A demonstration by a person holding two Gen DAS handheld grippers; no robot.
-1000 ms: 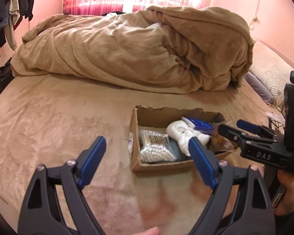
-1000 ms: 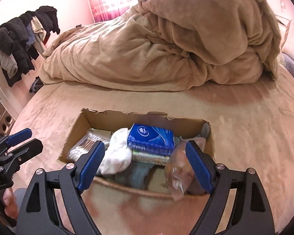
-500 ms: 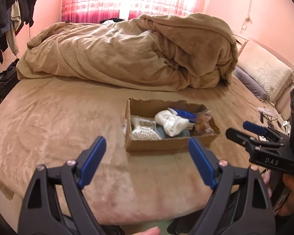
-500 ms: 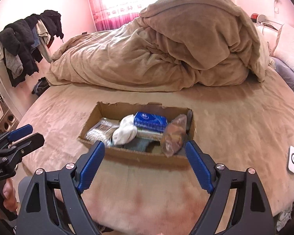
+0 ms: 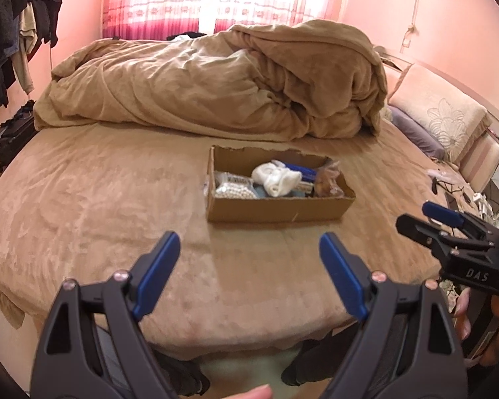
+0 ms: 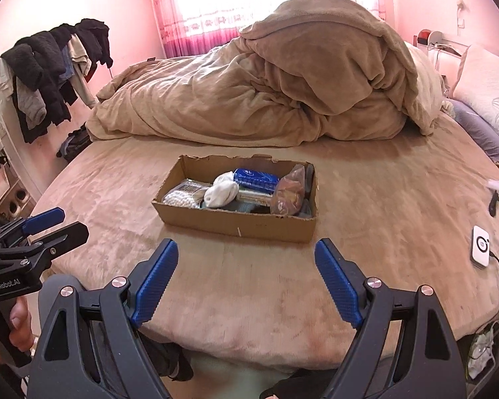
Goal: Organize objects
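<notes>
A shallow cardboard box (image 5: 276, 211) (image 6: 236, 224) sits on the tan bed. It holds a bag of cotton swabs (image 6: 183, 196), a white rolled sock (image 6: 221, 193), a blue tissue pack (image 6: 256, 178) and a clear bag of brown items (image 6: 287, 193). My left gripper (image 5: 249, 271) is open and empty, near the bed's front edge, well short of the box. My right gripper (image 6: 246, 276) is open and empty at the same distance. Each gripper shows at the side of the other's view.
A heaped tan duvet (image 5: 216, 79) fills the far half of the bed. Pillows (image 6: 489, 89) lie at the right. A white device with a cable (image 6: 480, 247) lies on the bed's right edge. Clothes (image 6: 53, 69) hang at the left wall.
Both grippers have pulled back from the box toward the bed's front edge. The box looks smaller and farther. Both stayed open and empty.
</notes>
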